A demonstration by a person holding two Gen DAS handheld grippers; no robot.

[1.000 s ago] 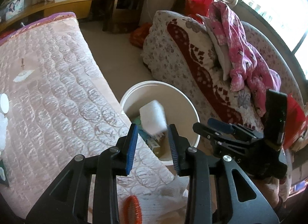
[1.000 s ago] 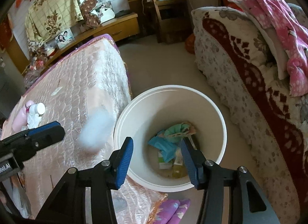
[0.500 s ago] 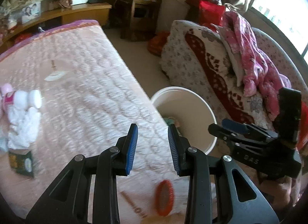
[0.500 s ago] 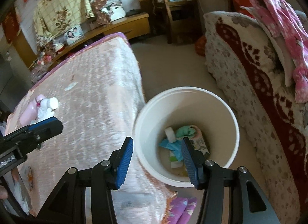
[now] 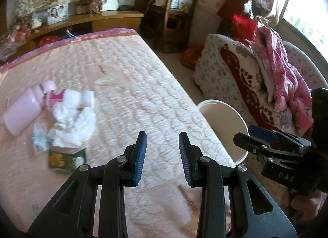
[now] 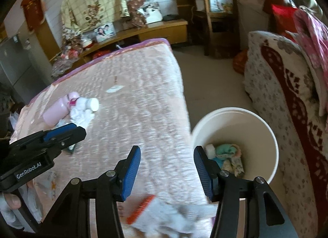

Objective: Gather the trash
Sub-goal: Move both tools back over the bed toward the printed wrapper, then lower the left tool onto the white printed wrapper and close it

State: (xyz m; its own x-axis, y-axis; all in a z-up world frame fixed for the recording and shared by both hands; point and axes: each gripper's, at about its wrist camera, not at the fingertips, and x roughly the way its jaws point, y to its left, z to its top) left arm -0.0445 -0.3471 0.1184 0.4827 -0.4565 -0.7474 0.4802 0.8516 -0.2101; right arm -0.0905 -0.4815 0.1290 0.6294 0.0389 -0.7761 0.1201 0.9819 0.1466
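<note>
Hovering over the bed (image 5: 143, 98), left gripper (image 5: 162, 156) is parted and empty, right gripper (image 6: 167, 171) is opening, empty too. Tissue wad (image 5: 71, 123) lies by the pink bottle (image 5: 22, 109); bucket (image 6: 266, 135) is beside the bed.

left gripper (image 5: 162, 154): jaws standing apart, nothing lying between them, hanging over the pink quilted bed (image 5: 133, 94) | trash: crumpled white tissue (image 5: 74, 123) sitting beside a lying pink bottle (image 5: 24, 109) and a green packet (image 5: 66, 158) | white bucket (image 5: 225, 123) standing against the bed's right edge | right gripper (image 5: 264, 141) showing beside the bucket.
</note>
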